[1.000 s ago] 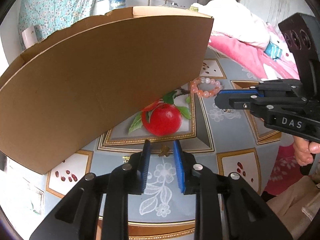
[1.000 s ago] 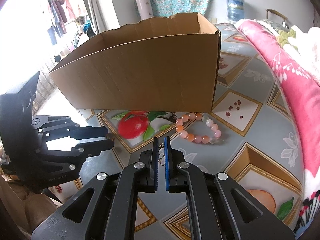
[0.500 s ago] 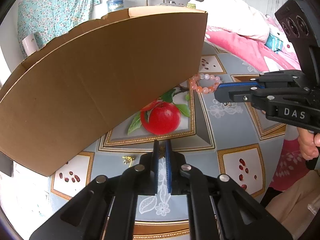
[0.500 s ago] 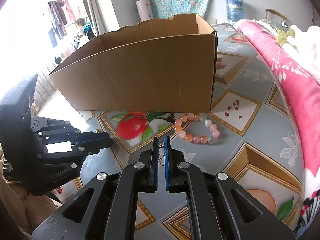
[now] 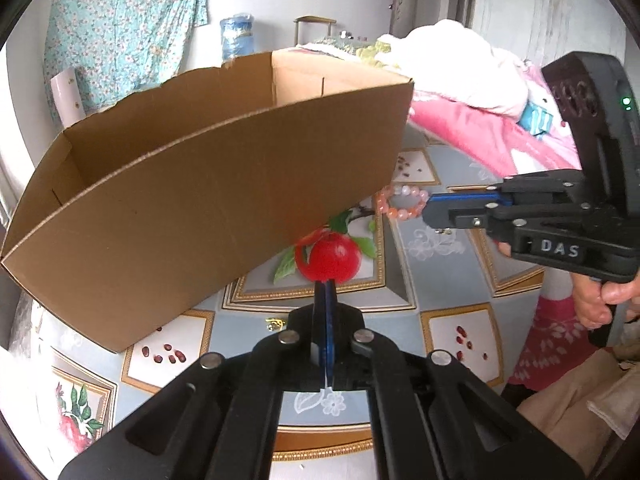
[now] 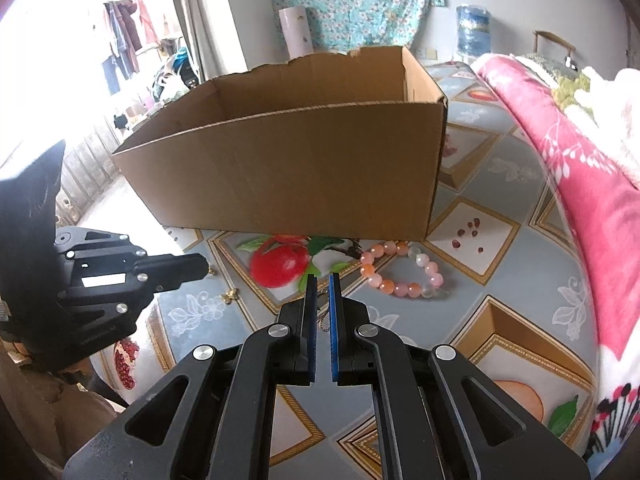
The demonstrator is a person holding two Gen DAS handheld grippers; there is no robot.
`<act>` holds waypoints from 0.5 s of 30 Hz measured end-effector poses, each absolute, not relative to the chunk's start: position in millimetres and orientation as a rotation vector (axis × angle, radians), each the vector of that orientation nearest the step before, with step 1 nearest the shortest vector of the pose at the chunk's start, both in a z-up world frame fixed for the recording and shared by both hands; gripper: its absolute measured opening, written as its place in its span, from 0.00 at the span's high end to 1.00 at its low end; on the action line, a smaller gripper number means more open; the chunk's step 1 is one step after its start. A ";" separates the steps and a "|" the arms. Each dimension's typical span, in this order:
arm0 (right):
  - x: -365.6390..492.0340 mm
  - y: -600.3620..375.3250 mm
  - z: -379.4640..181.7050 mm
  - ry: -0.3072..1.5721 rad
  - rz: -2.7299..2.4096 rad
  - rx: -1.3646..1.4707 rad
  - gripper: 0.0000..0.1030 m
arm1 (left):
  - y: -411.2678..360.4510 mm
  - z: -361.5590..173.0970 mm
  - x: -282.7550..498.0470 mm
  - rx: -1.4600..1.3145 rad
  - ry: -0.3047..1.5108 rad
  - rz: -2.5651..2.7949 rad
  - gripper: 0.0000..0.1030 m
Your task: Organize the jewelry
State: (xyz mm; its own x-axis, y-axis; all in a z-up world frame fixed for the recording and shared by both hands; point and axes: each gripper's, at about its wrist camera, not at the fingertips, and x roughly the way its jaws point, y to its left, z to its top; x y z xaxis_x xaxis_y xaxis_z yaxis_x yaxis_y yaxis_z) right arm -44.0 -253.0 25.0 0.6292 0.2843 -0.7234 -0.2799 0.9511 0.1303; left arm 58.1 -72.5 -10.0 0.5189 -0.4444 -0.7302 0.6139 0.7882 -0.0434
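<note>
Left gripper (image 6: 200,267): clenched tight above the cloth; you may have a gold bit, too small to tell.
Gold piece (image 6: 231,296): lies on the cloth just right of it.
Box (image 6: 288,168): far, open on top, ready for jewelry.
Right gripper (image 6: 323,278): you seem to pinch a thin chain (image 6: 323,322).
Bracelet (image 6: 402,270): on the cloth, right, near the box.

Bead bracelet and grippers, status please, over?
Left gripper shut. Right gripper shut on thin chain. Bead bracelet lying on cloth beside cardboard box, untouched. Nothing blocking it.
</note>
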 end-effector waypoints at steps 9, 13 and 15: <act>-47.0 -248.4 23.8 0.828 0.328 0.004 0.97 | -82.7 -33.4 57.4 0.287 0.907 -0.665 0.98; -48.1 -249.5 24.2 0.827 0.328 0.003 0.97 | -79.8 -34.3 61.6 0.242 0.914 -0.657 0.98; -48.4 -250.5 24.0 0.828 0.328 0.005 0.97 | -78.3 -31.0 63.0 0.220 0.903 -0.660 0.98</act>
